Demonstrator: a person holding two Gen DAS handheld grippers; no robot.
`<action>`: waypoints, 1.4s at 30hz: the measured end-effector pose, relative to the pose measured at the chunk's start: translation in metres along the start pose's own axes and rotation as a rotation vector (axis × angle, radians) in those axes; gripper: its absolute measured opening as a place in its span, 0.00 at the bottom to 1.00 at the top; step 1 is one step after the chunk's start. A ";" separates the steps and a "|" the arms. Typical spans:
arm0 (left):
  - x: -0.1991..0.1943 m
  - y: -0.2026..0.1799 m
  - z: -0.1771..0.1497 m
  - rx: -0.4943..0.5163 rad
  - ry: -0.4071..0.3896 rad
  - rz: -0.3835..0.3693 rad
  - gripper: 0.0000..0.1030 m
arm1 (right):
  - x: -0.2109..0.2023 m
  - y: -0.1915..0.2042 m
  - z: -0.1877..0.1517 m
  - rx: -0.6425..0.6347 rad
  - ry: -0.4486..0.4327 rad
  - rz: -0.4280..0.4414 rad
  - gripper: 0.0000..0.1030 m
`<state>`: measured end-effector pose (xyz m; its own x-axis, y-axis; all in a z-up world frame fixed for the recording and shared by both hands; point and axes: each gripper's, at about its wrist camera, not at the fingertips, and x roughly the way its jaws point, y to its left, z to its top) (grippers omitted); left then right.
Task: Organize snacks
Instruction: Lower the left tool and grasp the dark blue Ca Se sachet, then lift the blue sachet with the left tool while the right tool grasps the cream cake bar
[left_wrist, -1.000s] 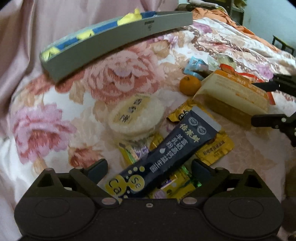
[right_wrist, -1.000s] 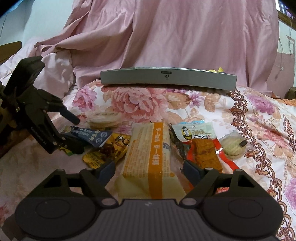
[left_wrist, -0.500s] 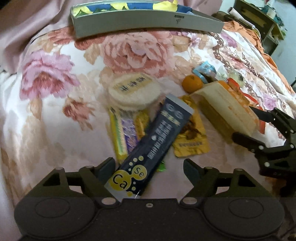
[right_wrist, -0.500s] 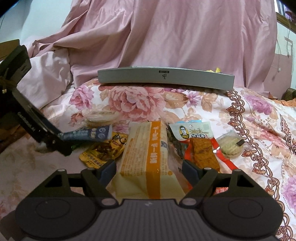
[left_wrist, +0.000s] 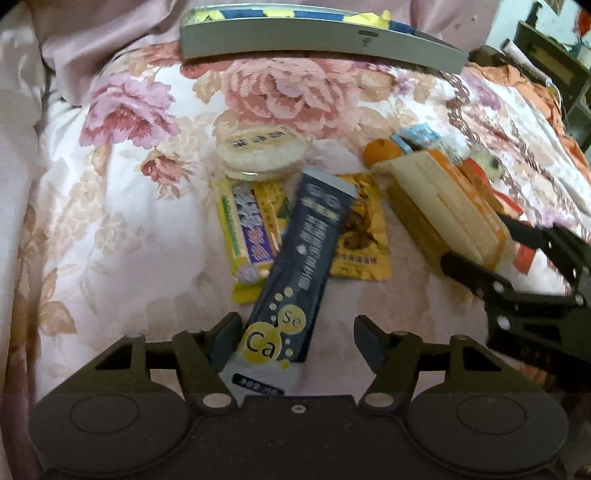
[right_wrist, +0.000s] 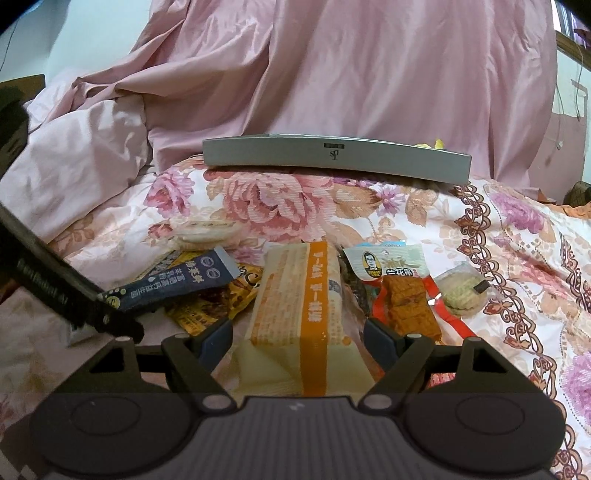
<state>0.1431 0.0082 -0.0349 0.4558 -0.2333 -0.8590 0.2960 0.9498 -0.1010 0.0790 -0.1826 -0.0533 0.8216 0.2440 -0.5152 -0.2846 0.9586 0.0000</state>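
Two grippers: both spread, each straddling a packet on the floral quilted bedspread (left_wrist: 122, 206).
Tray: long grey curved tray (right_wrist: 336, 157) sits at the far edge, well apart from the pile.
Right gripper (right_wrist: 297, 341): spread around the cream-and-orange wrapped block (right_wrist: 295, 314), unchanged.
Left gripper (left_wrist: 291, 341): a second ago tilted low; now level, jaws apart around the navy "Ca" sachet (left_wrist: 301, 266).
Meaning: probably a grasp coming; nothing sorted yet.

The left gripper (left_wrist: 295, 341) now sits lower and farther back along the dark blue sachet (left_wrist: 297, 262), its jaws wide around the yellow "Ca" end, while the grey tray (left_wrist: 314, 40) swings level ahead.
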 end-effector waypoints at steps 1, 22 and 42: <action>-0.001 -0.004 -0.003 0.010 -0.008 0.014 0.61 | 0.000 0.000 0.000 0.001 0.001 -0.001 0.78; 0.002 -0.025 -0.022 0.095 -0.182 0.149 0.41 | 0.012 0.014 -0.002 -0.069 -0.012 -0.048 0.70; 0.015 -0.042 -0.022 0.152 -0.178 0.089 0.39 | 0.015 0.026 -0.006 -0.184 -0.029 -0.036 0.64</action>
<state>0.1193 -0.0305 -0.0543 0.6227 -0.1962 -0.7575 0.3646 0.9293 0.0591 0.0808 -0.1546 -0.0655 0.8460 0.2169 -0.4870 -0.3381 0.9246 -0.1756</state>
